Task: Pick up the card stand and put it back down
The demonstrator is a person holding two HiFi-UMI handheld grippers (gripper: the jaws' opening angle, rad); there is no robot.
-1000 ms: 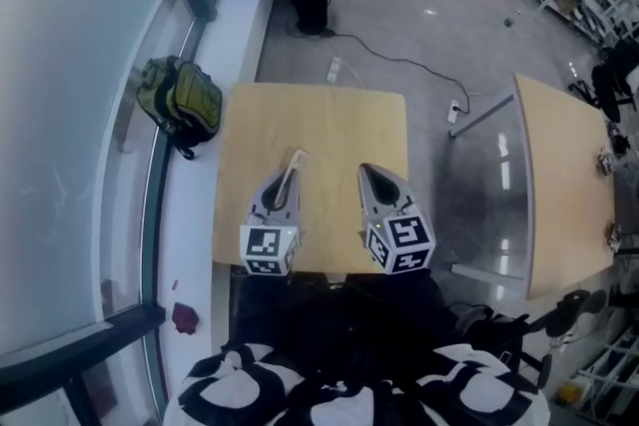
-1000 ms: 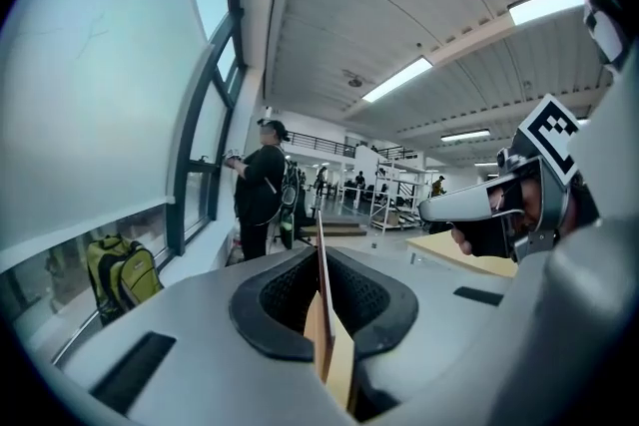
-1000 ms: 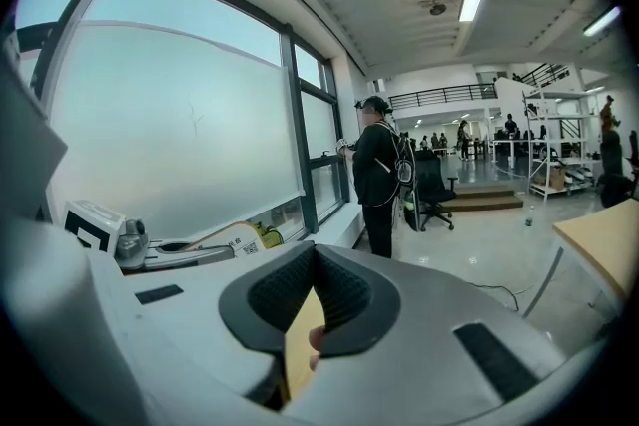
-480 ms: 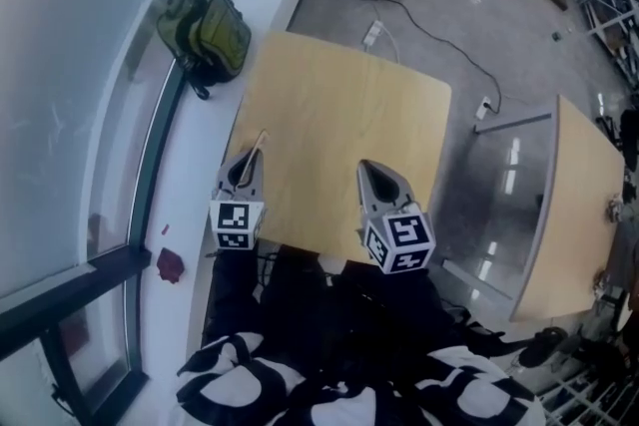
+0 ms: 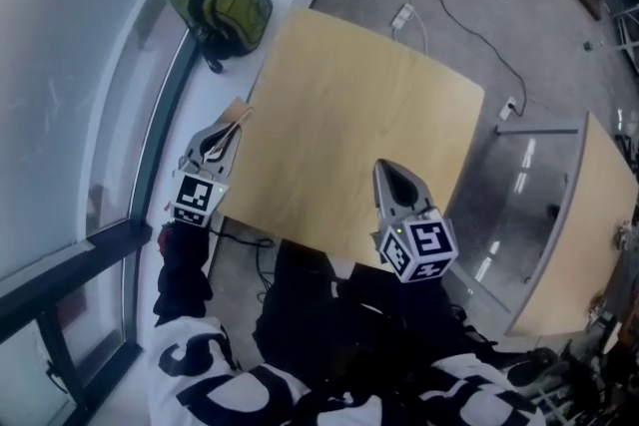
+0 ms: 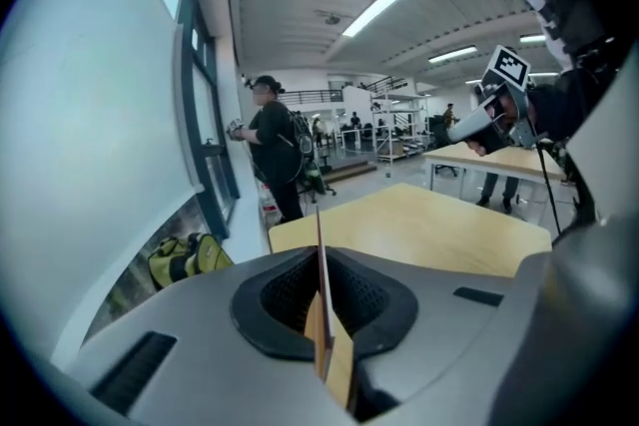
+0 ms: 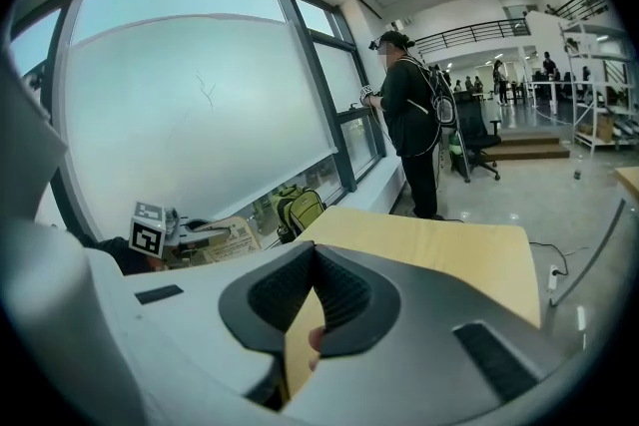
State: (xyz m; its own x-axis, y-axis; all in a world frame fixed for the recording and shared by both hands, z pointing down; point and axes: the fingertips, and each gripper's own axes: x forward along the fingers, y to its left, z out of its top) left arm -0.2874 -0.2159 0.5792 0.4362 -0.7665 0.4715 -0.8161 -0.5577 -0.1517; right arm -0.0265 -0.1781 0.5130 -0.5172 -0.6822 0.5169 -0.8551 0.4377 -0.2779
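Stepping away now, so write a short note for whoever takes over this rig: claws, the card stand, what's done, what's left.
Left claw: shut on the card stand, held in the air at the table's left edge.
Right claw: shut, empty, over the table's near edge.
Done: pick-up.
Left: set it back down on the table, then release.

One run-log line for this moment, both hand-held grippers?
left hand-held gripper: shut on card stand | right hand-held gripper: shut, empty | card stand: off table
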